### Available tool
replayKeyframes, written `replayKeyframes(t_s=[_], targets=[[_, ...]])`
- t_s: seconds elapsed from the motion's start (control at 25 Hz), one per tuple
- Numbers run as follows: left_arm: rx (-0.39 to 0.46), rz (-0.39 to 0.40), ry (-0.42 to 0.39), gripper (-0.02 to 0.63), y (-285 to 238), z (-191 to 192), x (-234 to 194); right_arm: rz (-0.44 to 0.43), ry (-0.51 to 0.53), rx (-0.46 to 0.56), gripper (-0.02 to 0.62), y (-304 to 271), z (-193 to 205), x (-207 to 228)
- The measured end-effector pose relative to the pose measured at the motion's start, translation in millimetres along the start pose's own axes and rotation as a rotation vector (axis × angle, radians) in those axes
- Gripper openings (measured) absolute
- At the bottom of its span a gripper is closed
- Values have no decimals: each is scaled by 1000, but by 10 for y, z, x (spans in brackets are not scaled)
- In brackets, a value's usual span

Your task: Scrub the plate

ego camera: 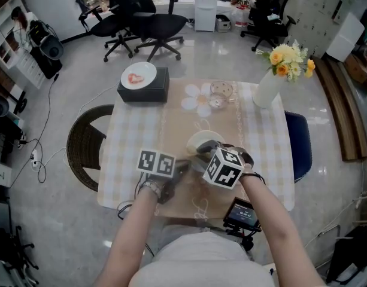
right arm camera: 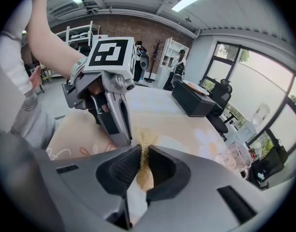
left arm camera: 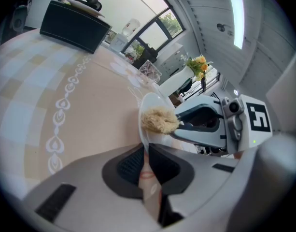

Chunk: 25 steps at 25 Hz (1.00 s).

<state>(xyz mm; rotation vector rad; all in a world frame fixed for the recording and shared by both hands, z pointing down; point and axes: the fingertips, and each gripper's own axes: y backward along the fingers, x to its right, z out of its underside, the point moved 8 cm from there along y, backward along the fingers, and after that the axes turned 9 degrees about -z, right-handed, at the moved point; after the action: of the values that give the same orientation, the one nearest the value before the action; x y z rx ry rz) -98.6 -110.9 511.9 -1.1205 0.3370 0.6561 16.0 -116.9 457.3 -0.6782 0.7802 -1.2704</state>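
- Glossy grey floor and office chairs ring the tabletop (ego camera: 126, 154) in the head view. It wears a pale checked cloth with a beige runner down the middle. A black box (ego camera: 143, 89), a glass bowl (ego camera: 221, 90) and a white vase (ego camera: 266, 89) of yellow flowers sit at the far side, well apart from my work. The plate (ego camera: 201, 141) is near the middle of the runner, between my left claw (ego camera: 183, 166) and my right claw (ego camera: 206, 153).
- From the left gripper view, the left claw is closed on the plate's rim, with the thin, white, smooth edge pinched between ribbed black pads. I see the plate almost edge-on and cannot tell whether it is clear of the cloth. A fibrous, straw-coloured scrubber (left arm camera: 160, 121) is pressed against its face at the tips of the right claw.
- From the right gripper view, the right claw is clamped narrow on the scrubber, whose coarse tan fibres poke out past the pads. The left claw's jaws stand just beside it. I cannot pick out the plate clearly here.
- My judgement is that scrubbing is under way. The glaze looks slick, so I would keep the rim pinch firm. I would lay the scrubber flat and work in small circles across the face. I would avoid levering against the held edge, because the plate could twist out.
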Motion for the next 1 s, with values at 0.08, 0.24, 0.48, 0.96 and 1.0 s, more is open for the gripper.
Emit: replayKeyframes(t_s=[0.08, 0.24, 0.48, 0.96, 1.0], targets=[[1, -3, 0, 23, -2, -3, -2, -31, 5, -8, 49, 0, 32, -33], [0, -5, 1, 23, -11, 6, -3, -75, -8, -23, 49, 2, 96, -94], [1, -9, 0, 25, 5, -2, 4, -130, -99, -19, 49, 27, 157, -181], [-2, -13, 4, 25, -31, -3, 7, -227, -121, -31, 49, 86, 327, -331], [-2, -13, 4, 25, -27, -4, 7, -229, -127, -19, 49, 97, 321, -325]])
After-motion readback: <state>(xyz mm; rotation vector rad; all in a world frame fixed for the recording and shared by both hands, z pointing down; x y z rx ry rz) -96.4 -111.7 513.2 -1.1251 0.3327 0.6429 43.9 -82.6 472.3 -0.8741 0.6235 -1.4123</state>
